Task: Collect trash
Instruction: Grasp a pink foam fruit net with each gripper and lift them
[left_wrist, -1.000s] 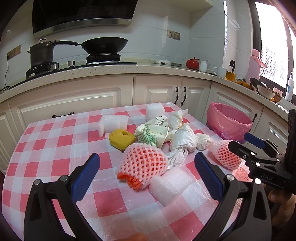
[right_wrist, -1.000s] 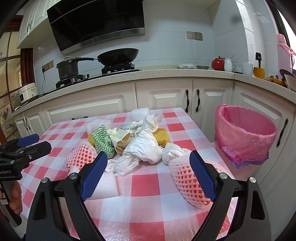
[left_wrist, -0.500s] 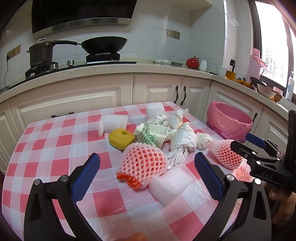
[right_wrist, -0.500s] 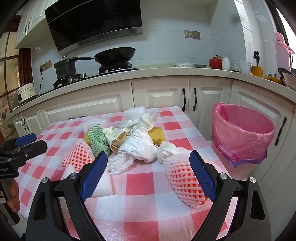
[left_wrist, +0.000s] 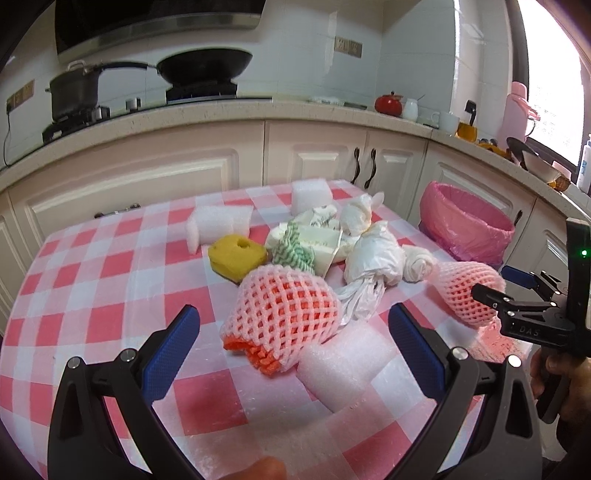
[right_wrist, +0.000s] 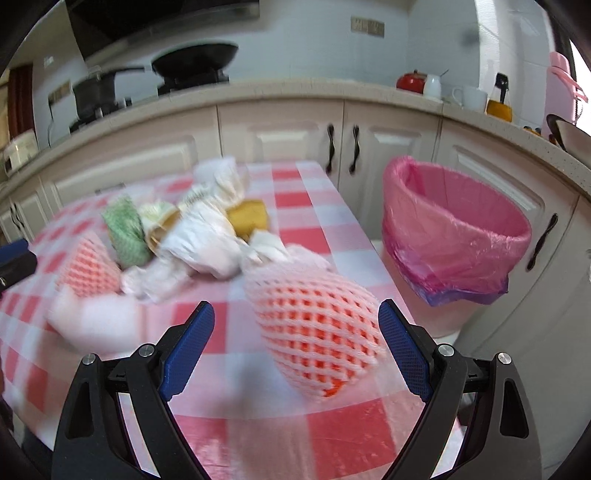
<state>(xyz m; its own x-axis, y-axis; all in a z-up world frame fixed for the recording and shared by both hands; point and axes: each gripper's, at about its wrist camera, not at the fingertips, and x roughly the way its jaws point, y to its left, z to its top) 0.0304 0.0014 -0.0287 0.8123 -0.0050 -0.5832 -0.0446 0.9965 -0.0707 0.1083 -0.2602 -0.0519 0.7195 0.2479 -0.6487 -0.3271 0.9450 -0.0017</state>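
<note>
Right gripper (right_wrist: 295, 347) with jaws spread wide, straddling a pink foam fruit net (right_wrist: 314, 328) that lies on the checked bench (right_wrist: 347, 439) near its right edge; nothing is held. The pink-lined bin (right_wrist: 454, 236) stands off the bench at 2 o'clock from the net, its mouth unobstructed. Left gripper (left_wrist: 295, 350), likewise wide apart and empty, hovers before a second foam net (left_wrist: 284, 310) with a white foam roll (left_wrist: 347, 365) touching it at 5 o'clock; behind, at 12 o'clock, sits the loose heap — yellow sponge (left_wrist: 236, 254), green-striped cloth (left_wrist: 295, 247), crumpled white plastic bag (left_wrist: 373, 258). The step in hand appears to be the right-hand grasp of the near net. To do it well, centre the net between the pads before closing, since it sits slightly toward the right finger; close gently but fully — the mesh is soft and will compress. Lift clear of the bench edge before swinging toward 2 o'clock, and release only once over the bin's mouth. The right view is motion-blurred, so contact with the net cannot be judged.
</note>
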